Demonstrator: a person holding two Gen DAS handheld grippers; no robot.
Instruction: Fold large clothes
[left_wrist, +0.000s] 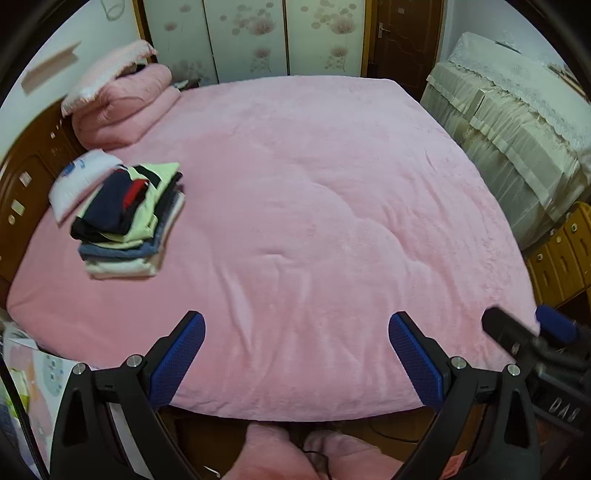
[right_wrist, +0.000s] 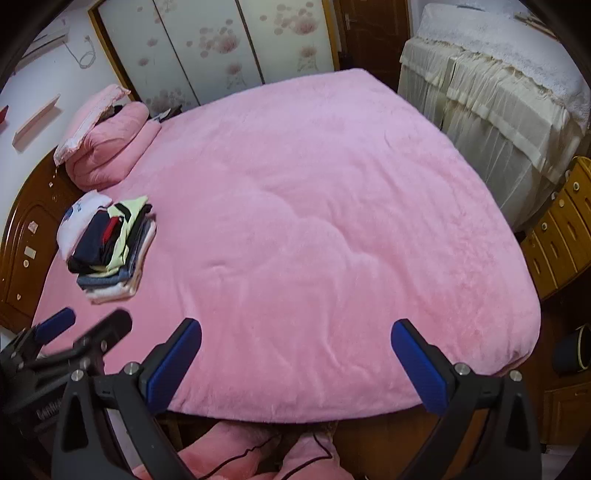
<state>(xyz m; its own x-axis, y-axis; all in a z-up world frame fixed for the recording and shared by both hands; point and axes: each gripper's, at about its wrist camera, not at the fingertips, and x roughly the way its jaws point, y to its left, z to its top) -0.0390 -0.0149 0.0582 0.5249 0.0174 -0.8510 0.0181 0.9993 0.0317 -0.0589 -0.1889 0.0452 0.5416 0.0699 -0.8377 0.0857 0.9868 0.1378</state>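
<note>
Nearest, the left gripper (left_wrist: 296, 354) and the right gripper (right_wrist: 296, 363) hang side by side above the bed's near edge, each with its blue pads spread wide apart and nothing between them. Beyond them the pink bed cover (left_wrist: 314, 206) lies bare across its middle; no unfolded garment shows on it.

The clothes in view sit as a folded stack (left_wrist: 127, 218) by the bed's left edge, just beside the wooden headboard (left_wrist: 22, 192) and partly on a white pillow (left_wrist: 79, 177). Its long axis runs from the near-left toward the far-right, its layered fold edges facing the near edge.

The step in hand seems to be fetching the next garment: best spread it flat mid-bed, well apart from the stack. Farthest, a folded pink quilt (left_wrist: 122, 103) fills the far-left corner.
</note>
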